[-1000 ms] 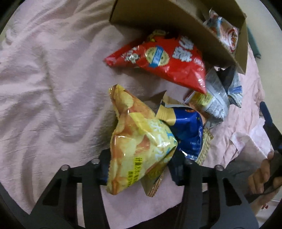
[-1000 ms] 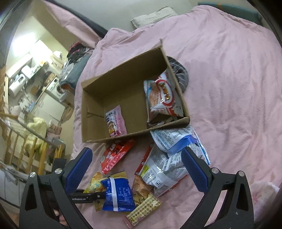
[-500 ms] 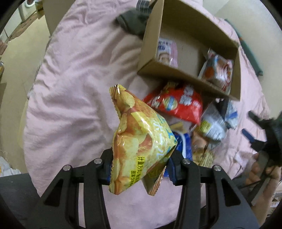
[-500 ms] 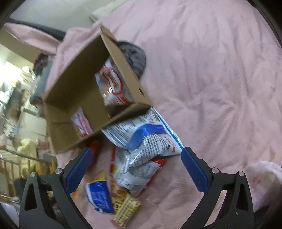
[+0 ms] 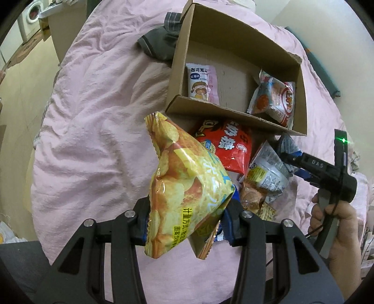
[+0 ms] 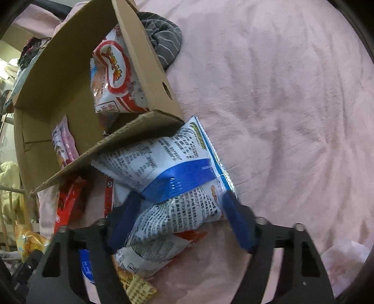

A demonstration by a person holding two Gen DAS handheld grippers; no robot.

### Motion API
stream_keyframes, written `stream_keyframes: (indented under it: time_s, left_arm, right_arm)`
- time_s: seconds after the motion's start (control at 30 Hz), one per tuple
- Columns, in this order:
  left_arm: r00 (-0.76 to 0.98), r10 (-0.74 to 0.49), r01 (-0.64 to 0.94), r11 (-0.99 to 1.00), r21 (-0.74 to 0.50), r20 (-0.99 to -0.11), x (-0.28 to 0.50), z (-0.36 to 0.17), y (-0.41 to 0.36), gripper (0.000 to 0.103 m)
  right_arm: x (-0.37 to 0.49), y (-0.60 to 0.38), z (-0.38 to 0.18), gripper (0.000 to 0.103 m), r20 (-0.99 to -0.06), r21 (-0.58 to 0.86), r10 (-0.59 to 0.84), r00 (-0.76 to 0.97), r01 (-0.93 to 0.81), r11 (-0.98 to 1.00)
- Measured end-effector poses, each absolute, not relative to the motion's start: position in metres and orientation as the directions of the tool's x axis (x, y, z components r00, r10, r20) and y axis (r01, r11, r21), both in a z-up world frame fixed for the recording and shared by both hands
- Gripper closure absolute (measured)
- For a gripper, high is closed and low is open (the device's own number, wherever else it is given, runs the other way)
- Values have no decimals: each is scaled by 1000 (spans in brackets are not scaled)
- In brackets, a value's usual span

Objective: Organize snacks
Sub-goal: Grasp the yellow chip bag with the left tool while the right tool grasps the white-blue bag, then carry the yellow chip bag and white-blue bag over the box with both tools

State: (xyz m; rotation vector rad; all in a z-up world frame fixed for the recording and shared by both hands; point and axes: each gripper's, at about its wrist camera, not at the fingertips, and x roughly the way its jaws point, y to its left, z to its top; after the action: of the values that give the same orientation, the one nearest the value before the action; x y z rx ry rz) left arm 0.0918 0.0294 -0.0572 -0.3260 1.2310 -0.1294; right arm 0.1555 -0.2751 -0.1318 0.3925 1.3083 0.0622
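Lifted clear of the pink bed [image 5: 93, 117], the yellow chip bag [image 5: 187, 187] hangs pinched in the left hand-held gripper [image 5: 187, 224]. Right hand-held gripper [image 6: 180, 222] has dropped over the pile beside the cardboard box [image 6: 58, 70], jaws closing around the white-and-blue packet [image 6: 177, 177], its pads at the packet's sides.

Under my view spreads a rumpled pink bedspread [image 5: 98, 121], creased all over. A grey striped garment [image 5: 159, 44] lies bunched on it. Off past the bed's edge, top left, I see a washing machine [image 5: 29, 19] standing on a pale floor [image 5: 25, 70].
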Motion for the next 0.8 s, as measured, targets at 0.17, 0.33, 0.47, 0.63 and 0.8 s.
stream_keyframes:
  time_s: [0.17,0.33,0.47,0.63,0.8]
  left_arm:
    - [349,-274,-72,946,-317,-896,90,-52,30,61]
    - [347,-262,-85,947,-308,-901,90,-55,31,61]
    - [351,-257,-87,949,-304,-900,91,-55,30,61]
    - [382,-222,-87,958,-274,-897,92,-51,29,61]
    - [401,-188,-95,965,-244,-897,92,-52,32,61]
  right_arm:
    - [149,-276,-120,47,-921,305,254,296,142,942]
    - [134,-281,-105,50,-909,316,262,324,126,940]
    - [123,-294,-98,51,-902,325,265,340,135,936]
    - [114,-308,-89,52,-893,334,256,371,164,928]
    - [107,-326,-80,54,-879,339,234,415,198,920]
